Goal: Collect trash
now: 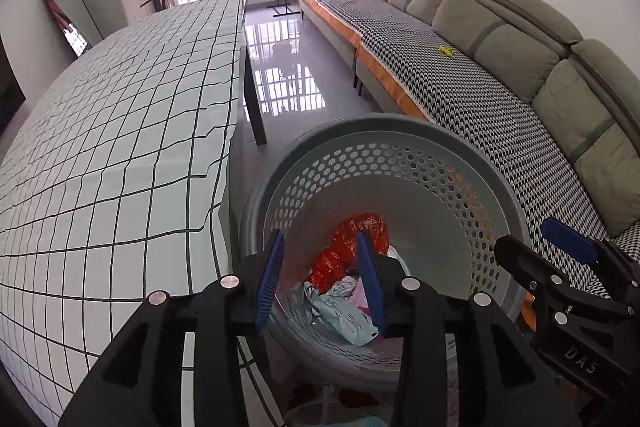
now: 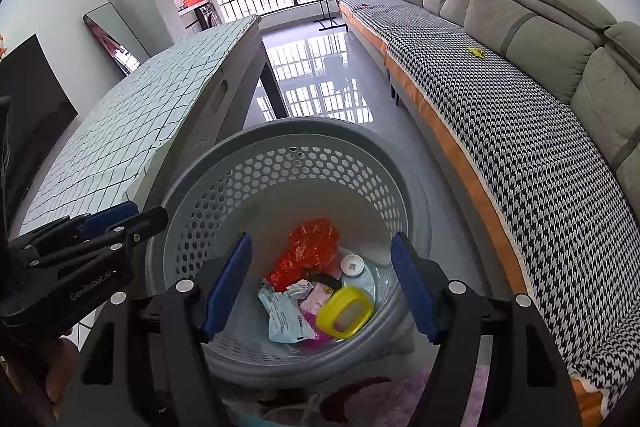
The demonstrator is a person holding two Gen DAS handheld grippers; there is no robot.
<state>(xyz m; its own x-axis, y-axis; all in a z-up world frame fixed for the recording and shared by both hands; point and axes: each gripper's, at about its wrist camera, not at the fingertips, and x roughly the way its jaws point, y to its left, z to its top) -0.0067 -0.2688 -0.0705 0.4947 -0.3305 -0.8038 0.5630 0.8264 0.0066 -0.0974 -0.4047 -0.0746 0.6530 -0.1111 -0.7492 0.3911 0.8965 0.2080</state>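
Glossy floor (image 2: 320, 67) carries the perforated basket (image 2: 256, 143).

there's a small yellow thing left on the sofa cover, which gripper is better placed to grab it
Right, probably. The yellow scrap lies on the sofa cover, on the right gripper's side; the left gripper sits nearer the table. Both are open and empty.

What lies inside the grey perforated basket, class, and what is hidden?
Inside the basket: red plastic bag, pale wrapper, yellow lid, white cap. Anything beneath that pile is covered.
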